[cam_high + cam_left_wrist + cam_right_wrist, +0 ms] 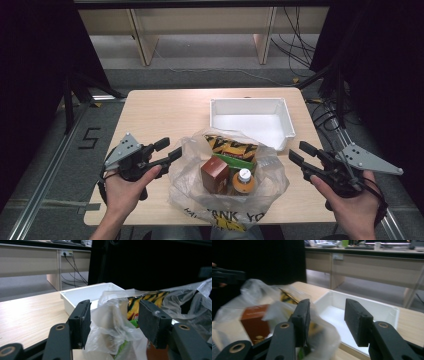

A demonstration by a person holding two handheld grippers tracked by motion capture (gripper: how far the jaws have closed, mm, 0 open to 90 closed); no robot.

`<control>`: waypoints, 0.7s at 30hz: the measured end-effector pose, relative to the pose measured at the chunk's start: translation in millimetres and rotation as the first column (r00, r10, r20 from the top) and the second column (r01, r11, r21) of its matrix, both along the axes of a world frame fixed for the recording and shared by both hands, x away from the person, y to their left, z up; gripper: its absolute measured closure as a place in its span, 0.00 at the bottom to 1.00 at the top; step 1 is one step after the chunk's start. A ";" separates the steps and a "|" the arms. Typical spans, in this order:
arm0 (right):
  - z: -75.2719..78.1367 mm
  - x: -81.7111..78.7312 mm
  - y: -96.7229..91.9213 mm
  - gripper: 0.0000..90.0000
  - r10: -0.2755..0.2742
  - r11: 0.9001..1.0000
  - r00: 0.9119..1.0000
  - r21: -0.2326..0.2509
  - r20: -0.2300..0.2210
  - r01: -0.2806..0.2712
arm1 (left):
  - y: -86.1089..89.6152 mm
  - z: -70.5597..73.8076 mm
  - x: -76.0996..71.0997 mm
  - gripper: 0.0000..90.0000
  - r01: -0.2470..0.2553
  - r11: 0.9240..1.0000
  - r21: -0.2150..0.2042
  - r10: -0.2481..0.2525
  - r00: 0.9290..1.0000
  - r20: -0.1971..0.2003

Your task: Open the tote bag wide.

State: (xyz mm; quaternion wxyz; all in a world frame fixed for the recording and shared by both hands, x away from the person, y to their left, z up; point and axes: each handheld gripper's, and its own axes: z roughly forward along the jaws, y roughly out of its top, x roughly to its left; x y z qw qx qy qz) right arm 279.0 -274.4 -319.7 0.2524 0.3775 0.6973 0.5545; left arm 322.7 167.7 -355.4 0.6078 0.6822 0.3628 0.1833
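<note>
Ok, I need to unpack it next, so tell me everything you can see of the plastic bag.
The plastic bag is thin, clear and crinkled, with black lettering on its near side. It sits open on the wooden table, just in front of the white tray. Inside are a brown box, a yellow-black packet, a green item and an orange bottle.

Plastic bag [112,322] between open gripper [113,321] jaws

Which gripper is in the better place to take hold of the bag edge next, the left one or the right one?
Probably the left gripper: a fold of the bag already stands between its open jaws. The right gripper is open beside the bag, apart from it.
</note>
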 end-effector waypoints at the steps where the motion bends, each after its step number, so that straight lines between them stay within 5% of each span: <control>1: 2.3 -0.7 2.9 0.60 0.027 1.000 1.000 0.002 0.009 -0.027 | -2.1 0.3 0.6 0.48 0.006 1.000 0.010 -0.006 1.000 -0.001; 9: 11.9 -4.7 29.7 0.52 0.154 0.988 0.988 -0.038 0.025 -0.153 | -12.9 -1.3 9.9 0.42 0.018 0.996 0.088 -0.016 1.000 -0.015; 14: 11.0 -0.3 39.2 0.52 0.156 0.983 0.987 -0.107 0.034 -0.152 | -15.2 -3.9 14.0 0.39 0.023 0.994 0.103 -0.019 0.999 -0.042; 18: 6.3 6.5 42.7 0.67 0.156 0.971 0.988 -0.185 0.004 -0.153 | -16.6 -8.7 17.9 0.42 0.042 0.993 0.113 -0.034 0.997 -0.068; 21: 3.6 6.7 43.4 0.80 0.153 0.971 0.987 -0.179 -0.054 -0.161 | -17.3 -10.7 22.3 0.51 0.057 0.991 0.125 -0.048 0.996 -0.074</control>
